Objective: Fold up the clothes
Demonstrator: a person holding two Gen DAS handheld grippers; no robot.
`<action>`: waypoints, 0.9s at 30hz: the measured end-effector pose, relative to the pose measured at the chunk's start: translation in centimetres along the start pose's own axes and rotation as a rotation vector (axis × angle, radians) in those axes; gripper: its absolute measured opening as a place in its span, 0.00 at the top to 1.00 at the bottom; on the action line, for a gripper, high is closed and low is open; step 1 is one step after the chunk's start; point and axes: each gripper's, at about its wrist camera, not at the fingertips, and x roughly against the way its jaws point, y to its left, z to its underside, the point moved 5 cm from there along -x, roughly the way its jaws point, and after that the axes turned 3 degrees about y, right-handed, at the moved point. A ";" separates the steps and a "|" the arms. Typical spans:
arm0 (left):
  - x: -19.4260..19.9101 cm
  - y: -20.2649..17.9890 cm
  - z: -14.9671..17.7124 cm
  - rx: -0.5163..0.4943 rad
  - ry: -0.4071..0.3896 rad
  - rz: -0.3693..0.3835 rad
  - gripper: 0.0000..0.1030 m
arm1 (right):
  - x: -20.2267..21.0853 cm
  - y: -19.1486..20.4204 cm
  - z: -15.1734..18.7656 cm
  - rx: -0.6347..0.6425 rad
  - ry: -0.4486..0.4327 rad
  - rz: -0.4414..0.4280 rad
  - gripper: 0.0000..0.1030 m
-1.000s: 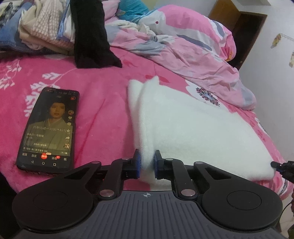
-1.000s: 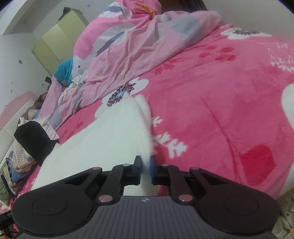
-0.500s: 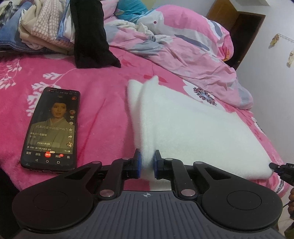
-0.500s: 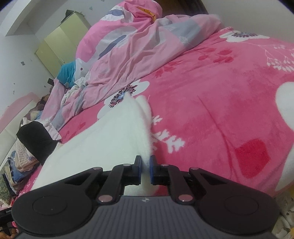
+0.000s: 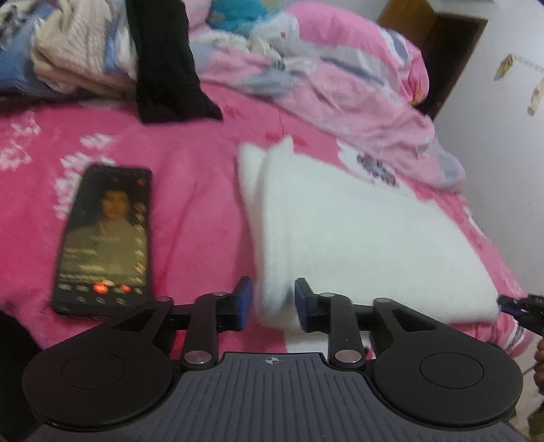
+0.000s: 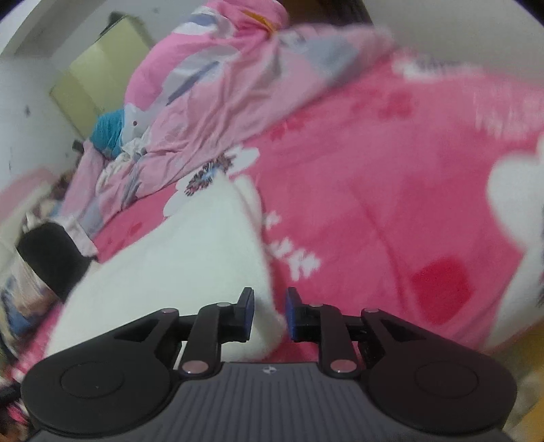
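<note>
Two views, one bed. Bedding: plush hot-pink blanket (image 5: 190, 190) printed with white sprigs, white blossoms and darker red petals; nap soft and fleecy, lying flat across the whole mattress. Crumpled pale-pink quilt (image 5: 340, 85) with grey and white floral patches, heaped along the far side. Room: white wall, dark wooden cabinet (image 5: 442, 51) at the far corner in my left view; yellow-green wardrobe (image 6: 91, 81) at the back in my right view.

Item: folded white fleece garment (image 5: 357, 244), thick, fuzzy, roughly rectangular, lying flat on the blanket in the middle of the bed, its near edge towards me.

Left gripper (image 5: 273, 302): jaws opening, blue pads standing clear on either side of the garment's near left corner, which still sits between them.

Right gripper (image 6: 269, 314): jaws opening likewise, the near right corner of the garment between the pads, no longer pinched.

Sundries: smartphone (image 5: 105, 238), screen lit, flat on the blanket left of the garment; black knit garment (image 5: 163, 61) draped over a pile of mixed clothes (image 5: 64, 51) at the far left; teal cloth (image 5: 238, 13) behind it.
</note>
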 end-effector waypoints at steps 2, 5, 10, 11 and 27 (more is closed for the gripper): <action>1.3 -0.2 -0.7 0.001 -0.054 0.010 0.60 | 2.3 2.6 -0.7 0.101 -0.036 -0.018 0.79; 2.2 -1.7 -1.7 -0.043 -0.104 0.079 0.55 | 4.5 7.8 -1.1 0.255 -0.048 -0.118 0.79; -1.1 -7.0 -0.7 -0.210 -0.022 0.157 0.55 | -0.1 15.7 2.7 0.438 0.105 -0.212 0.79; -2.0 -8.0 0.0 -0.246 0.004 0.159 0.55 | -1.5 16.9 4.0 0.469 0.137 -0.201 0.79; -5.2 -8.8 3.8 -0.429 0.051 0.074 0.55 | -5.2 23.7 10.5 0.703 0.024 -0.139 0.79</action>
